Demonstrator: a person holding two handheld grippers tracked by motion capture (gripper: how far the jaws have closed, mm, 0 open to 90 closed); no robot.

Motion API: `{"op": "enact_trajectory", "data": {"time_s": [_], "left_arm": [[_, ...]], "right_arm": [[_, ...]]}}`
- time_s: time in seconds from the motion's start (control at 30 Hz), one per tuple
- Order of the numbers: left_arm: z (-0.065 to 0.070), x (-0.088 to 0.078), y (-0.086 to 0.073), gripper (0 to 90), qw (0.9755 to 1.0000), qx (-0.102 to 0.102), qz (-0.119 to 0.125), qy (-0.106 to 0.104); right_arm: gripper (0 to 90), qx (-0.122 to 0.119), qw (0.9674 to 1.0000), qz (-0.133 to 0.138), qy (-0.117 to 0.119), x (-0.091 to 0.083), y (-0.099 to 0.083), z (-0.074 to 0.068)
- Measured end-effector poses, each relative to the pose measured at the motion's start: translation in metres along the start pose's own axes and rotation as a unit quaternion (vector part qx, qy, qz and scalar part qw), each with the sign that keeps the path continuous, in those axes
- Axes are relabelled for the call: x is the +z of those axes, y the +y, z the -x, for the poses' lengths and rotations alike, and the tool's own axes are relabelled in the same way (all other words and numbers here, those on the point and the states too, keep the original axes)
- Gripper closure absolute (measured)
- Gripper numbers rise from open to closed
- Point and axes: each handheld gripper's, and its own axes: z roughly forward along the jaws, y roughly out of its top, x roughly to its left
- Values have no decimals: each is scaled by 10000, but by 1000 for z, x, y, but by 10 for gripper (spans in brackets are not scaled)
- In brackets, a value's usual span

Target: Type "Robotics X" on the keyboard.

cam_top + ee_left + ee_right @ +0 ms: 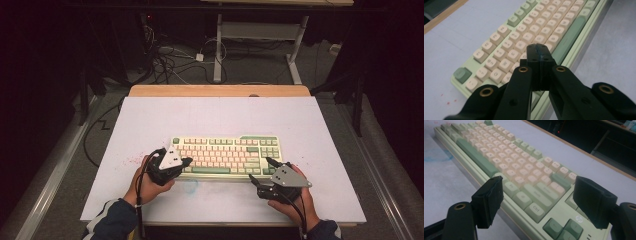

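left tongs [539, 53] shut, empty, over keyboard [227, 155]; right tongs [536, 202] wide open; white tabletop [215, 115], dark room.

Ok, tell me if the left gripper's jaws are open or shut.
Shut: the left gripper has its two black pads pressed together, nothing between them, above the keyboard.

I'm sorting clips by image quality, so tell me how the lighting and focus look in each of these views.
High view: room dark all round, the table evenly lit, no glare, the keyboard sharp. Left gripper view: the shut fingers and nearby keys fairly crisp, far keys soft. Right gripper view: the open fingers close and slightly blurred, near keys readable, far end of the keyboard soft, background dark.
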Motion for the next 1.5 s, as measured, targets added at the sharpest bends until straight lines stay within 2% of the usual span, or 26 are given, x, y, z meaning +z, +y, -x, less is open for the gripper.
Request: {"op": "enact_trajectory", "data": {"time_s": [0.4, 0.6, 0.7, 0.83, 1.03, 1.2, 1.43, 1.5], "left_arm": [[19, 46, 1, 874, 9994, 1, -338, -53], [24, 58, -3, 873, 9987, 94, -507, -60], [24, 62, -5, 873, 9985, 77, -545, -26], [24, 66, -8, 873, 9979, 104, -638, -35], [24, 68, -9, 873, 9980, 98, -620, -37], [26, 70, -11, 874, 9974, 219, -690, -48], [23, 57, 2, 846, 9995, 111, -276, -125], [22, 54, 4, 828, 9996, 159, -209, -111]], "right_arm": [[255, -58, 9998, -107, 155, 6, -2, -4], [263, -123, 9996, -156, 207, 8, -3, -6], [262, -142, 9995, -184, 224, 9, -4, -7], [262, -173, 9993, -209, 247, 10, -4, -7], [263, -161, 9993, -235, 254, 11, -5, -6], [263, -224, 9990, -307, 216, 12, -5, -8], [263, -147, 9997, -184, 91, 8, -3, -5], [264, -126, 9997, -186, 92, 8, -4, -4]]}}
